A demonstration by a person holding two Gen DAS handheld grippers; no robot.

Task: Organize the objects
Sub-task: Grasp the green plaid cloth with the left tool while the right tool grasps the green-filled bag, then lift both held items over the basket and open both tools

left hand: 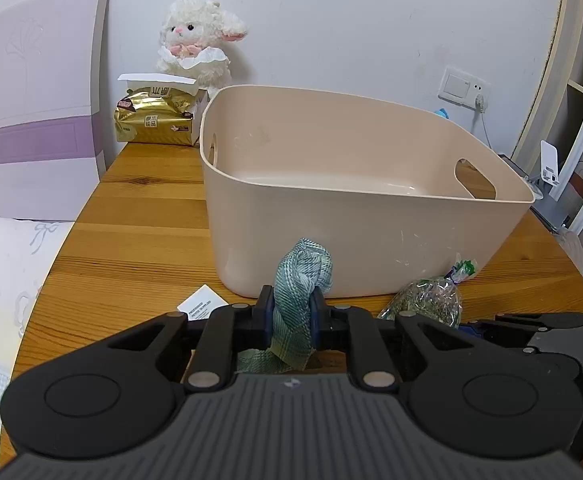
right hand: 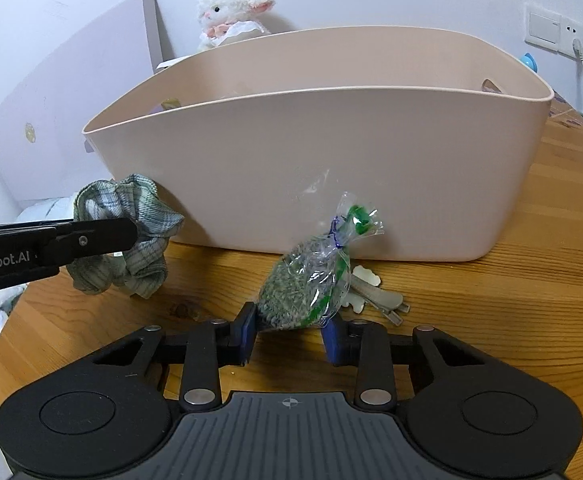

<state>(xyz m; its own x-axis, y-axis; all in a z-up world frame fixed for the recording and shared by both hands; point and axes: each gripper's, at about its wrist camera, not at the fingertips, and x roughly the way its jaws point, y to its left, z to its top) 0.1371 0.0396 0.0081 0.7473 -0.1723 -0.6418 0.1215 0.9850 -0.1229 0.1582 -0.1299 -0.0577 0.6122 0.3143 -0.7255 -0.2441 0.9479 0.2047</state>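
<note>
Left gripper (left hand: pixel 293 312) has its jaws clamped on a green plaid cloth (left hand: pixel 301 280), held just in front of the beige plastic bin (left hand: pixel 371 240). The cloth's long axis runs roughly 12 to 6 in the left wrist view: a bunched top sticks up past the jaws toward 12, and the tail hangs down toward 6 behind them. In the right wrist view the same cloth (right hand: pixel 131 236) sits at about 9 o'clock, crumpled, off the bench (right hand: pixel 491 320), touching or nearly touching the bin wall (right hand: pixel 331 160).

Right gripper (right hand: pixel 289 330) has its jaws apart, flanking the bottom of a clear bag of dried herbs (right hand: pixel 311 280); whether the pads touch it, cannot tell. The bag rests on the wooden bench, long axis tilted, with the fat end toward 7 at the jaws and the tied neck pointing to about 1 o'clock, toward the bin. Just beside it at 3 o'clock lie keys (right hand: pixel 375 296), partly under the bag.

From the left wrist view the herb bag (left hand: pixel 431 296) sits at 4 o'clock by the bin's near corner. A white card (left hand: pixel 201 304) lies at 8 o'clock. Far back at 11 o'clock: a gold tissue pack (left hand: pixel 155 120) and a plush lamb (left hand: pixel 197 36) against the wall.
</note>
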